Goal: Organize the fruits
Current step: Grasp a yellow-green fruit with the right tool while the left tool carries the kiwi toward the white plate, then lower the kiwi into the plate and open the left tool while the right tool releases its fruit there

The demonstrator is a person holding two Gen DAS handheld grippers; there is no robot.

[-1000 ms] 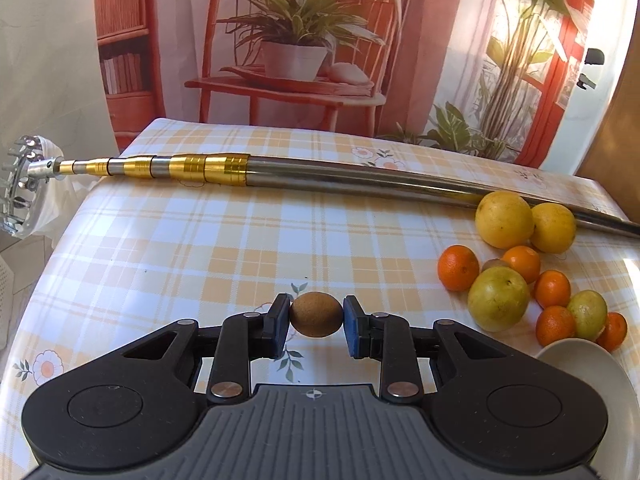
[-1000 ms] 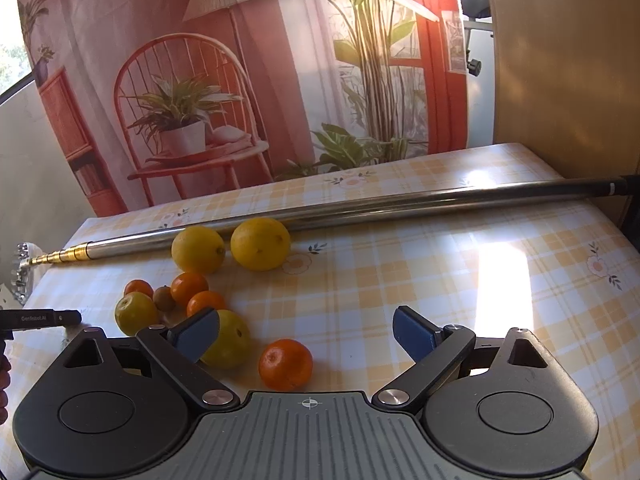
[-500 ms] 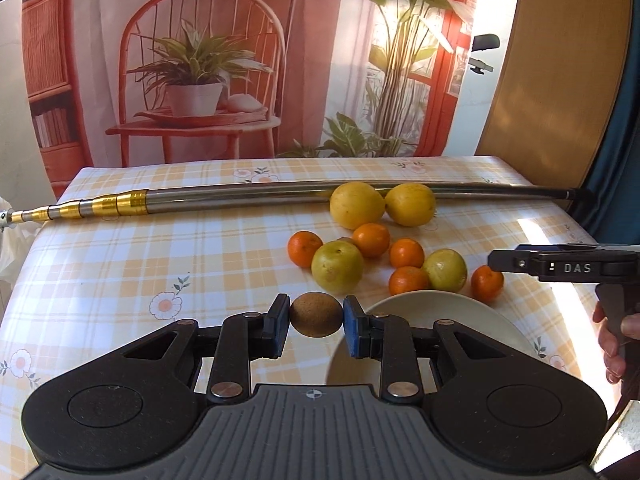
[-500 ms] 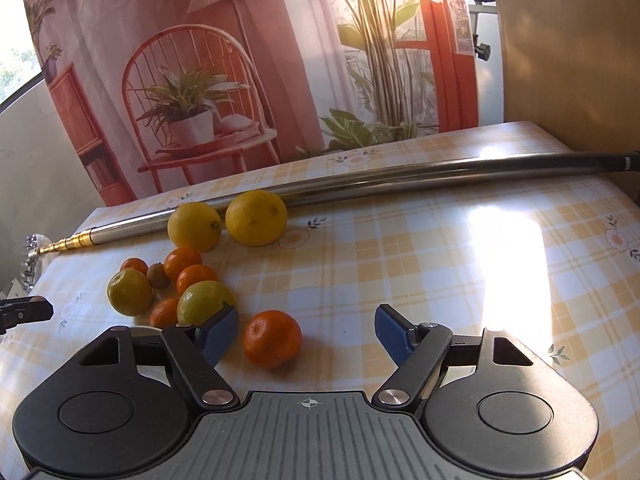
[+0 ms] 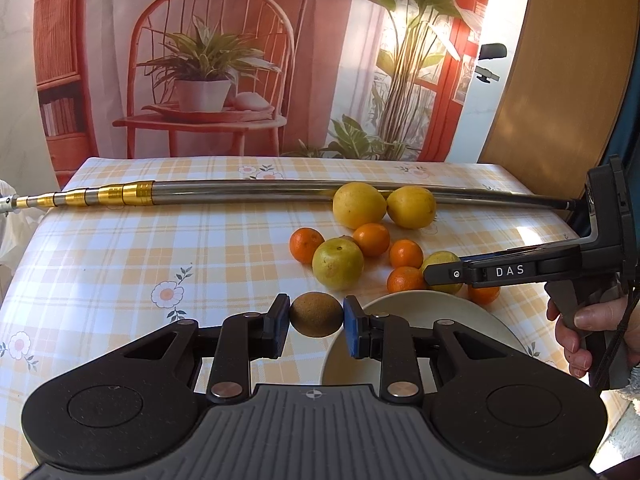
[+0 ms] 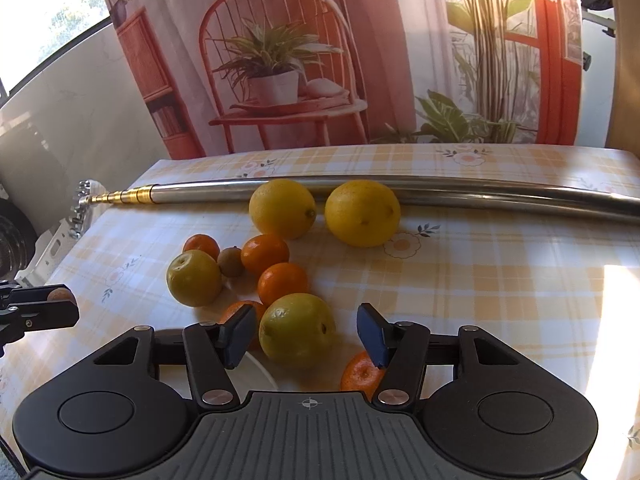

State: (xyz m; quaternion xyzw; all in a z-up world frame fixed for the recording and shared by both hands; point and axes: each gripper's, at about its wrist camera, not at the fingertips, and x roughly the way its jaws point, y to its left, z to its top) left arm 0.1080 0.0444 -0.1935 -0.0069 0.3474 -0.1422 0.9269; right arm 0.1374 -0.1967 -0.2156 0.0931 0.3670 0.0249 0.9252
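Note:
My left gripper (image 5: 316,316) is shut on a brown kiwi (image 5: 316,314) and holds it at the left rim of a white plate (image 5: 420,312). My right gripper (image 6: 306,334) is open, its jaws either side of a yellow-green citrus (image 6: 297,332) without touching it. It shows from the side in the left wrist view (image 5: 440,274). Beyond lie two large yellow lemons (image 6: 282,208), another green citrus (image 6: 194,278), several small oranges (image 6: 282,282) and a second kiwi (image 6: 231,261).
A long steel telescopic pole (image 5: 240,192) with gold rings lies across the checked tablecloth (image 5: 120,248) behind the fruit. One small orange (image 6: 362,372) sits under my right finger. The plate rim shows in the right wrist view (image 6: 260,372). A printed backdrop stands behind the table.
My left gripper has swung right with the kiwi, bringing the plate and fruit pile nearer. My right gripper has moved forward over the yellow-green citrus, and its jaws have narrowed.

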